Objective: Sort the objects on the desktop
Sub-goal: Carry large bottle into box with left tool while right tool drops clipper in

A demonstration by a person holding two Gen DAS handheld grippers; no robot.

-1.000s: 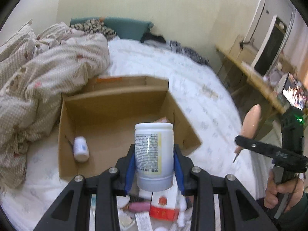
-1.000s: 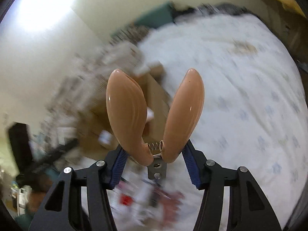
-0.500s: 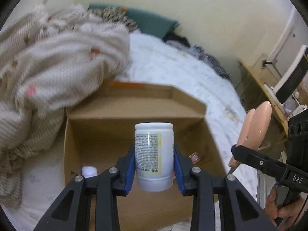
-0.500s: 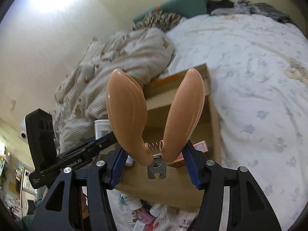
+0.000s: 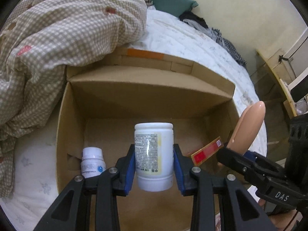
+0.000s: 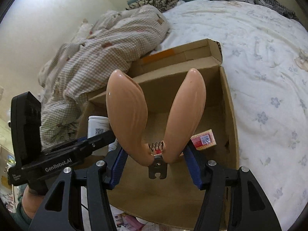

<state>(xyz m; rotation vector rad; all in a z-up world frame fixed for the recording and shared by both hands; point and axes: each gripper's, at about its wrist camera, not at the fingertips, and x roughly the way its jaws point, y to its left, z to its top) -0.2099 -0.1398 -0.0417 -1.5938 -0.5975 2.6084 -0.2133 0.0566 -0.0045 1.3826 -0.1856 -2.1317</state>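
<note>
A white-sheeted bed [image 5: 202, 44] is seen, with a checked quilt [image 5: 57, 28] at left and an open cardboard box [image 5: 150, 88] beside it. Inside, 1 small white bottle [image 5: 92, 162] stands at left. The left gripper [image 5: 154, 163] is pinched on a white jar [image 5: 153, 154], held upside down over the box; it is judged light, rigid and smooth, best squeezed mid-body. A red packet [image 5: 207, 151] lies right. The right gripper [image 6: 156, 150] is clamped on 2-handled clippers [image 6: 156, 115].

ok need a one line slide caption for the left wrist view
Left gripper holds a white bottle upside down over an open cardboard box containing a small white bottle and a red packet.
</note>
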